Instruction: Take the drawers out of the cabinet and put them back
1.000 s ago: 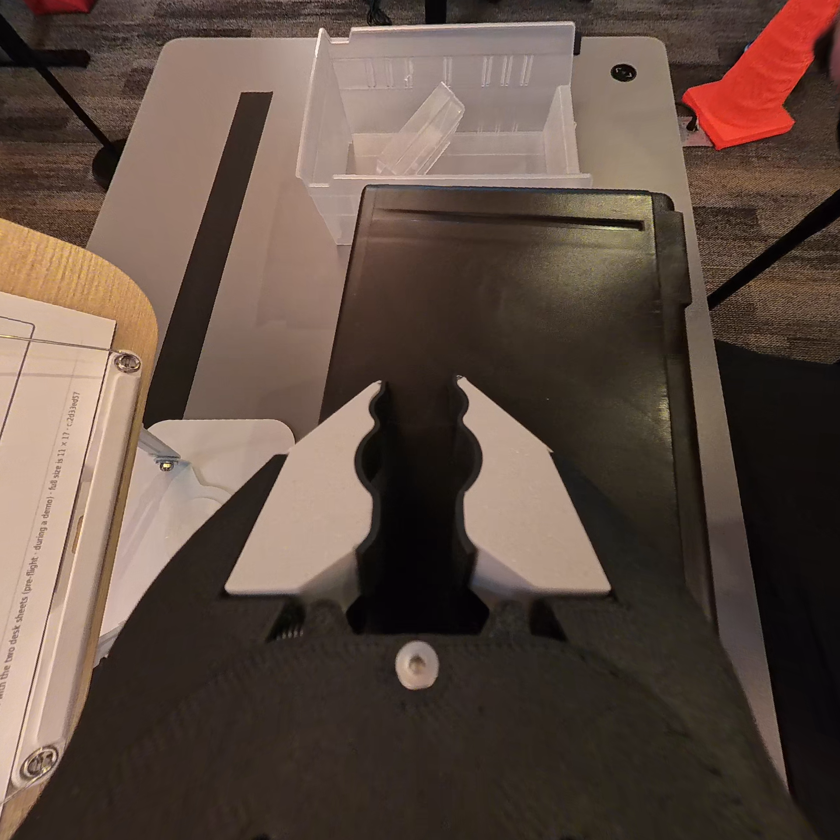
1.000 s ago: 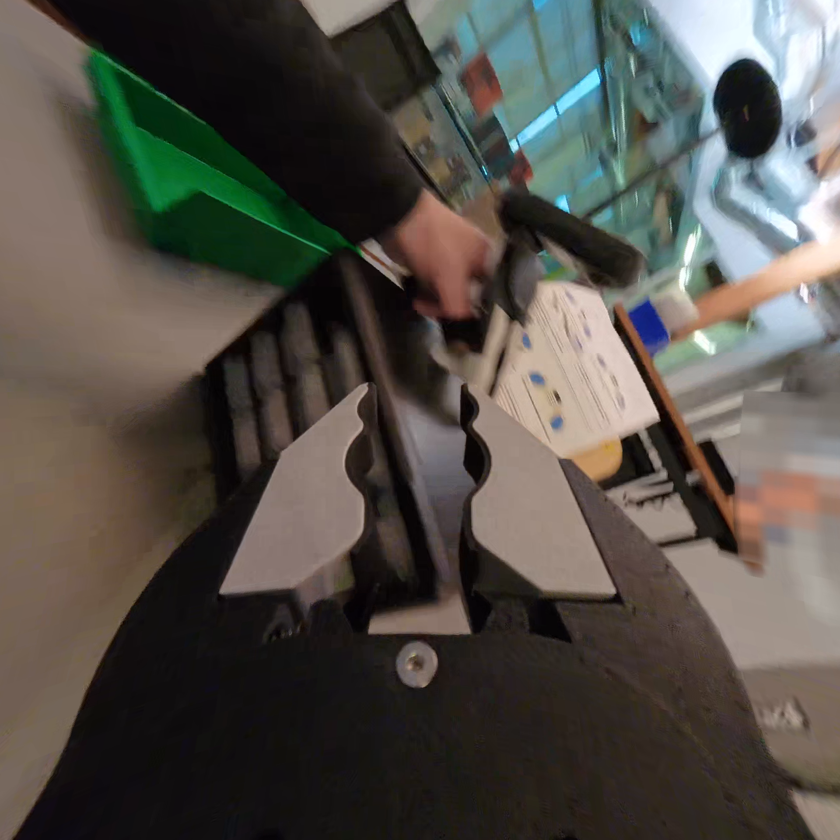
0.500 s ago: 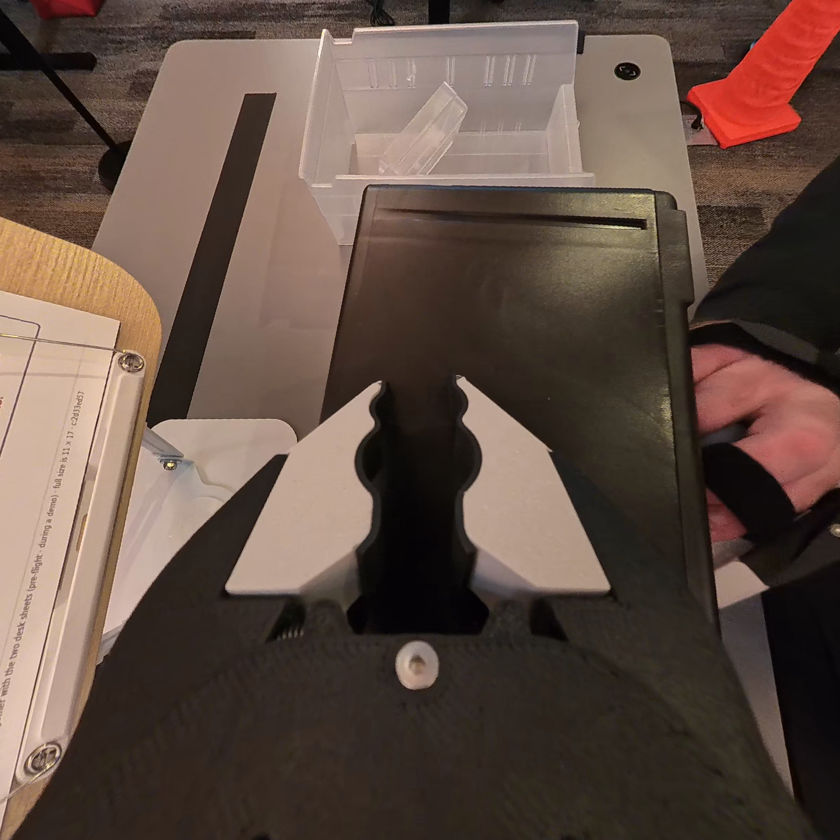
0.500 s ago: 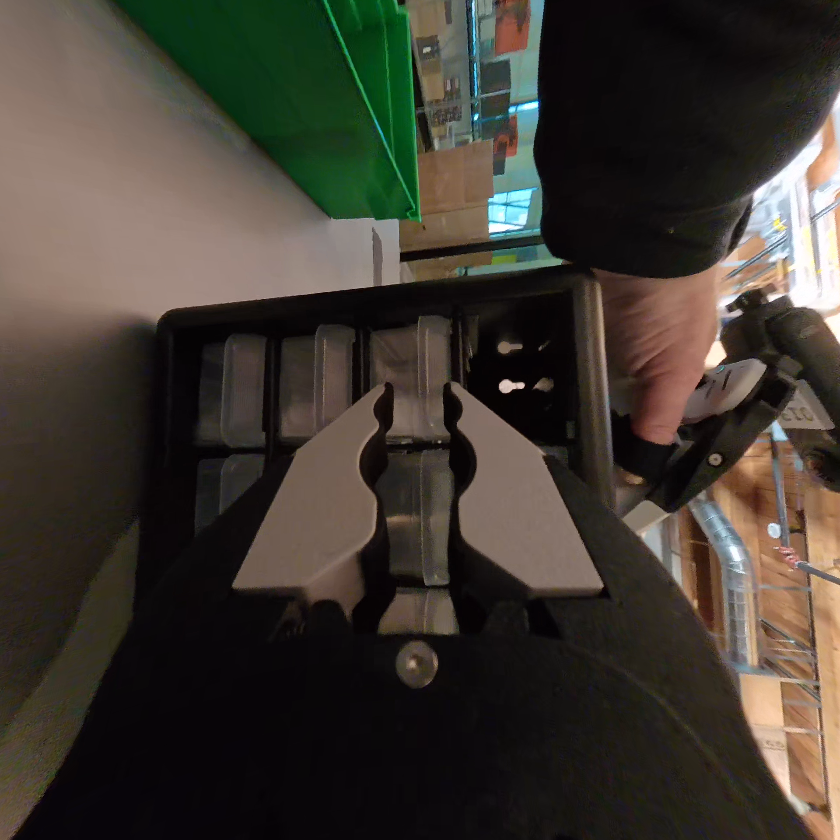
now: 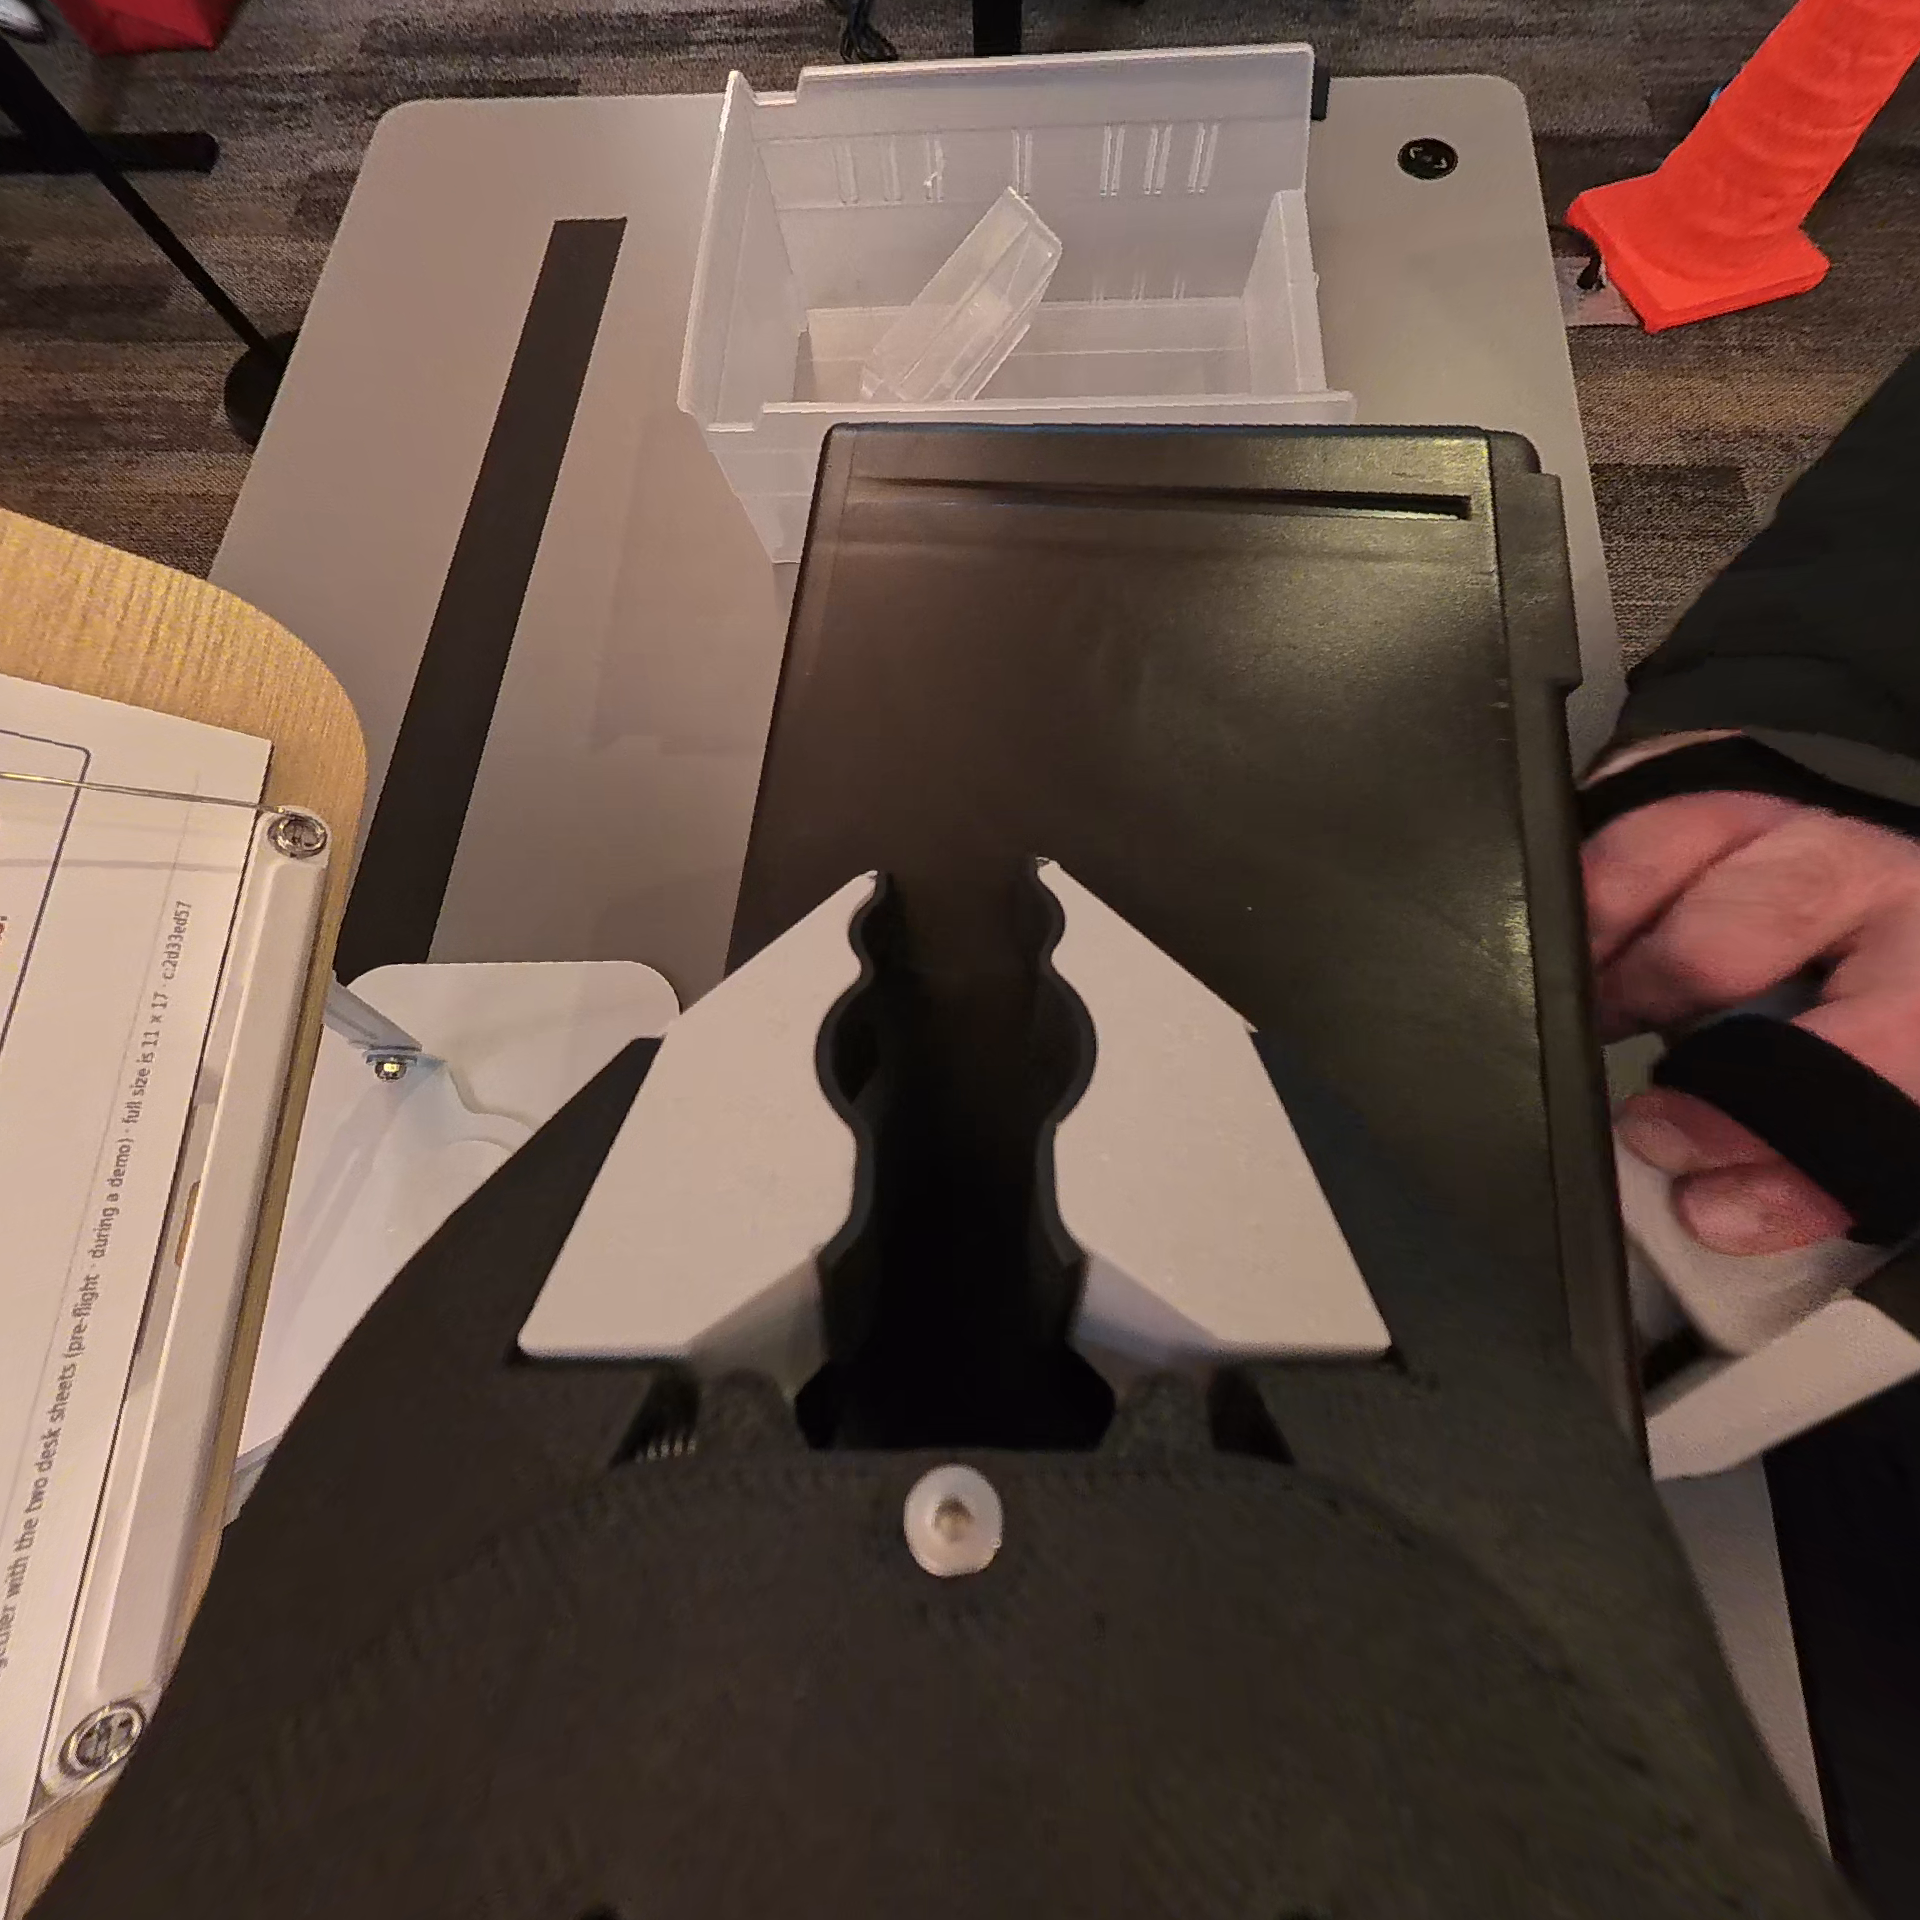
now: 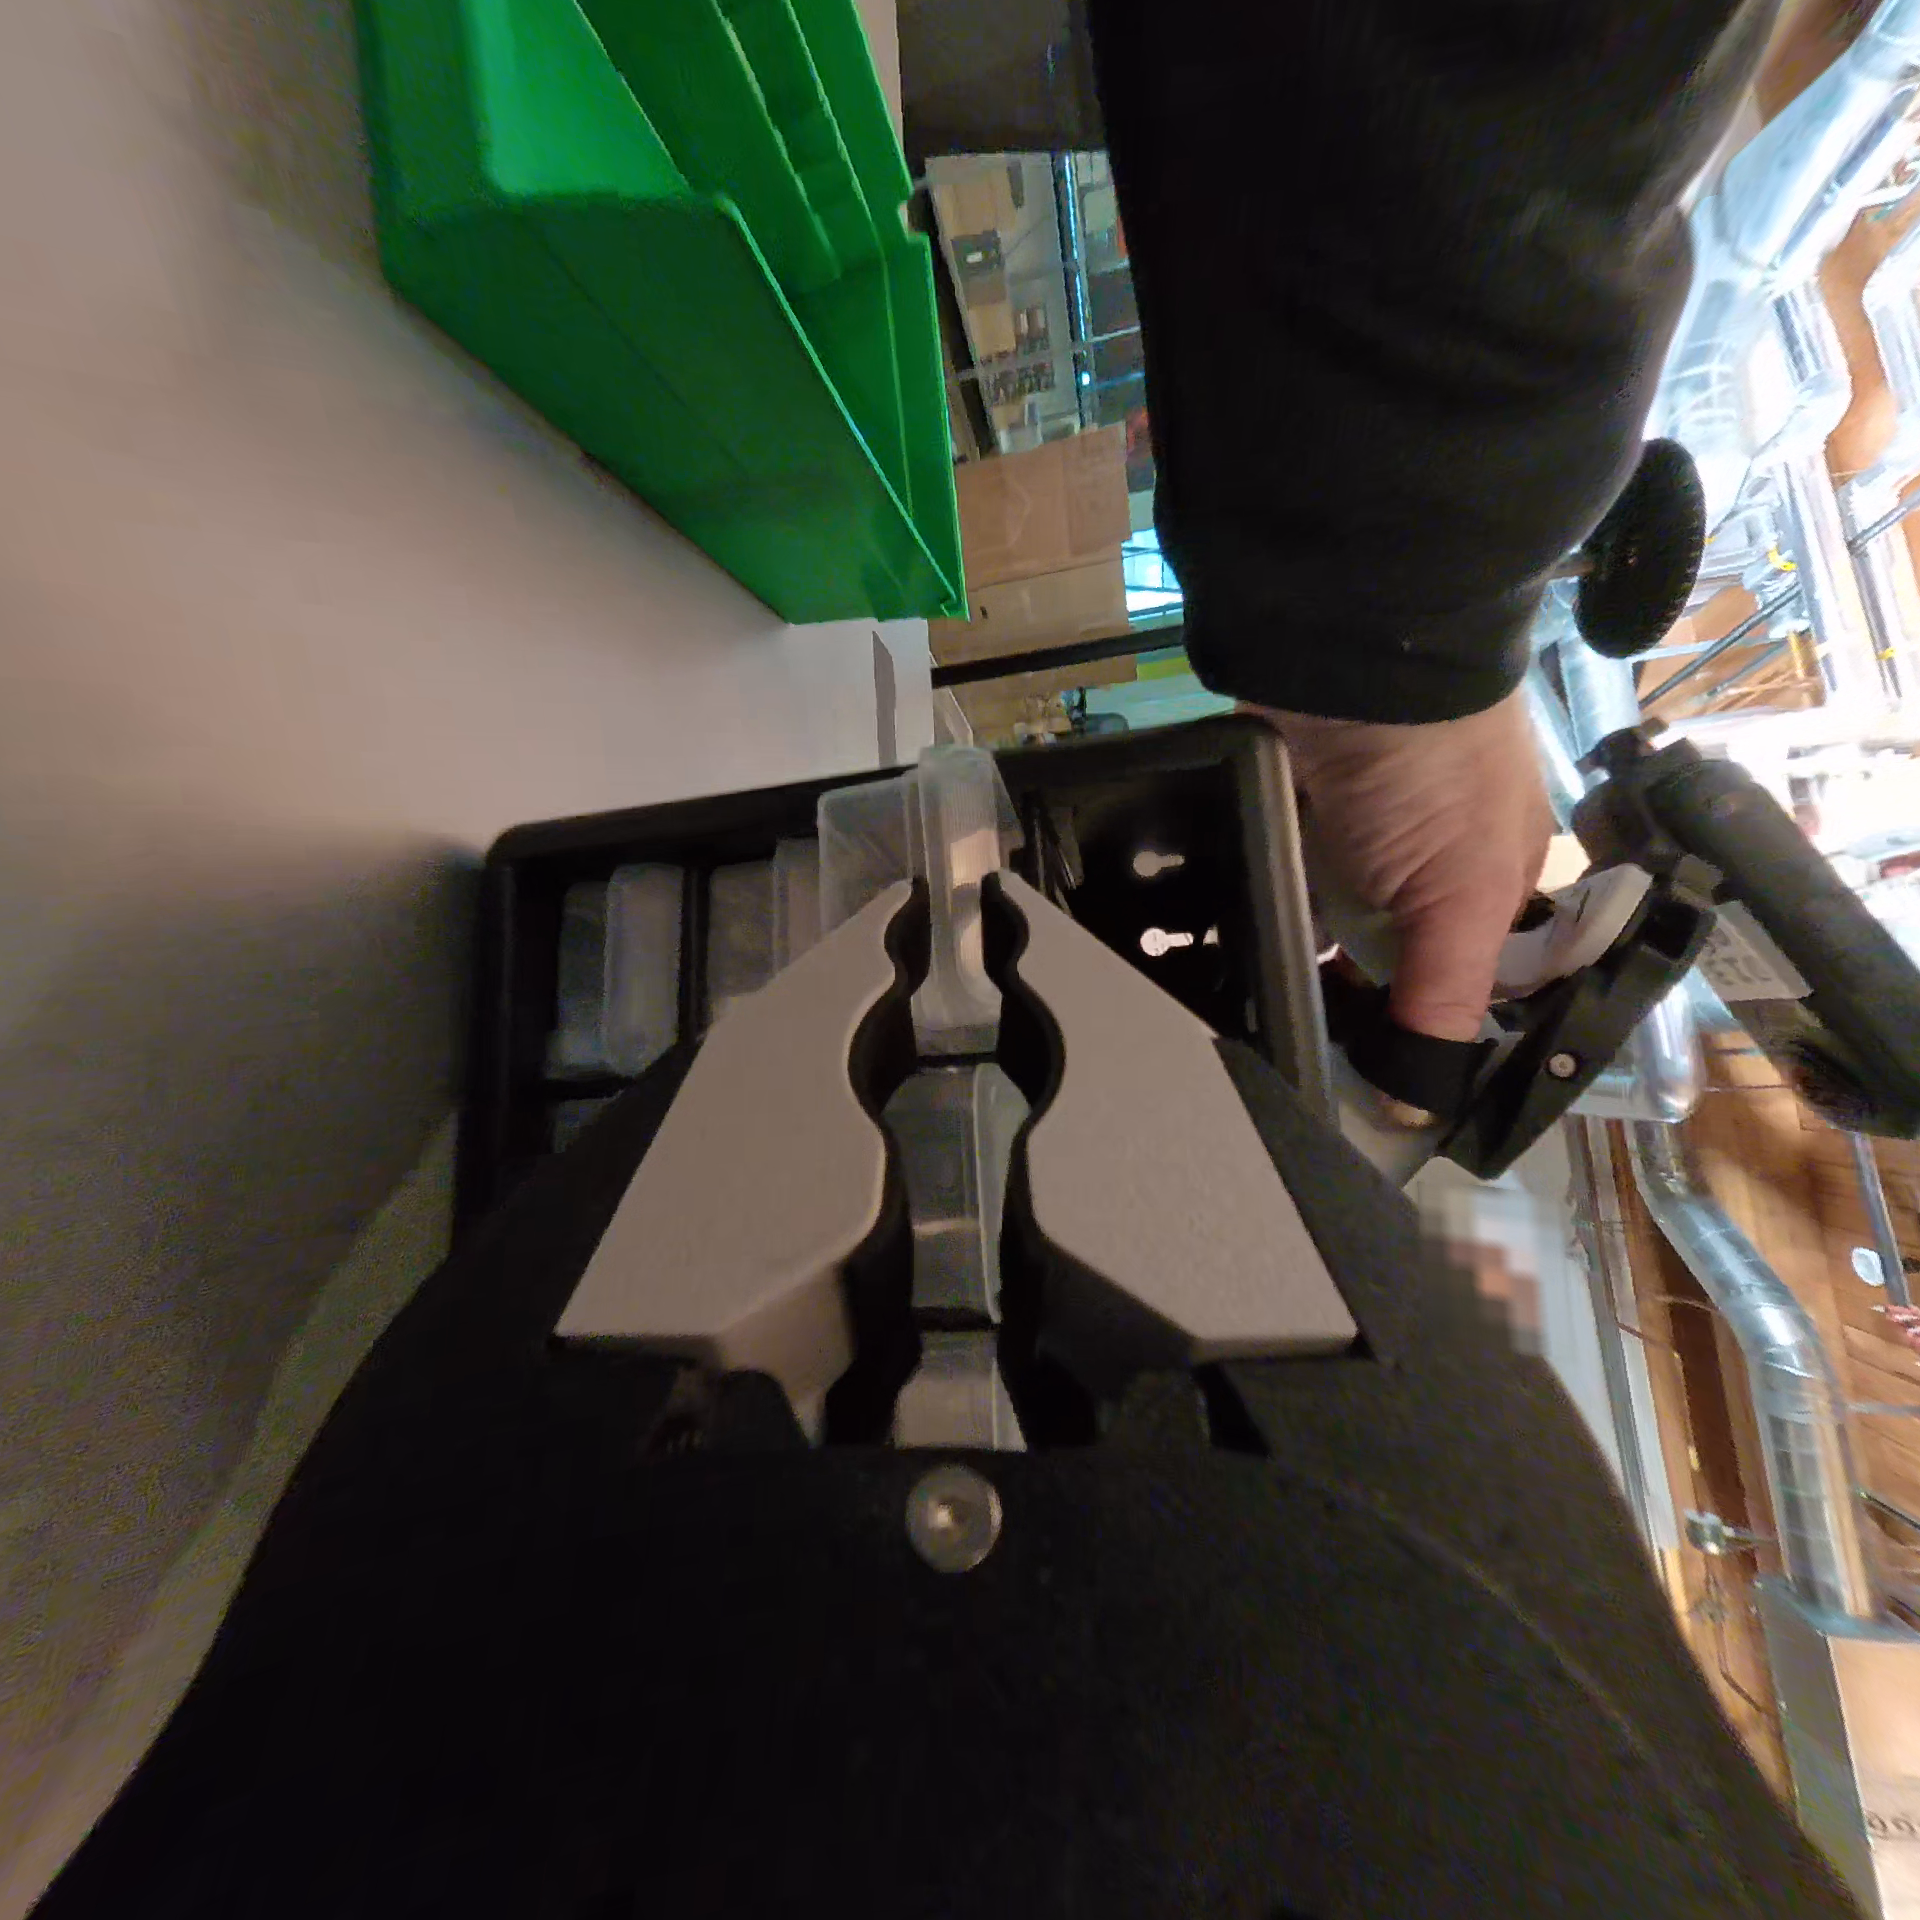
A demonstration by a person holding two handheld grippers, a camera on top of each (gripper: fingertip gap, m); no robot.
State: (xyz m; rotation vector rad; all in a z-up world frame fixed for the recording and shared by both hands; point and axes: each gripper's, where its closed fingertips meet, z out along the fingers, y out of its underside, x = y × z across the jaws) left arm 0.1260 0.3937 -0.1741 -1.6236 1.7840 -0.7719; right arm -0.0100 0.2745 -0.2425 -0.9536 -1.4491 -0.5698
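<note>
The black cabinet stands on a grey table. My left gripper is open and empty, just over the cabinet's top. In the right wrist view I face the cabinet's front, turned sideways. My right gripper is shut on the handle of a clear drawer, which sticks out a little from its slot. An empty slot lies beside it, and other clear drawers sit in their slots. One small clear drawer lies tilted in a clear bin beyond the cabinet.
A hand holding the right gripper is at the cabinet's right side. A wooden table with a framed sheet is at the left. An orange object lies on the floor. Green bins stand on the table behind the cabinet.
My right gripper swung round to face the cabinet front, moved in and closed on a drawer handle; the drawer has slid out slightly. The left gripper has stayed put.
</note>
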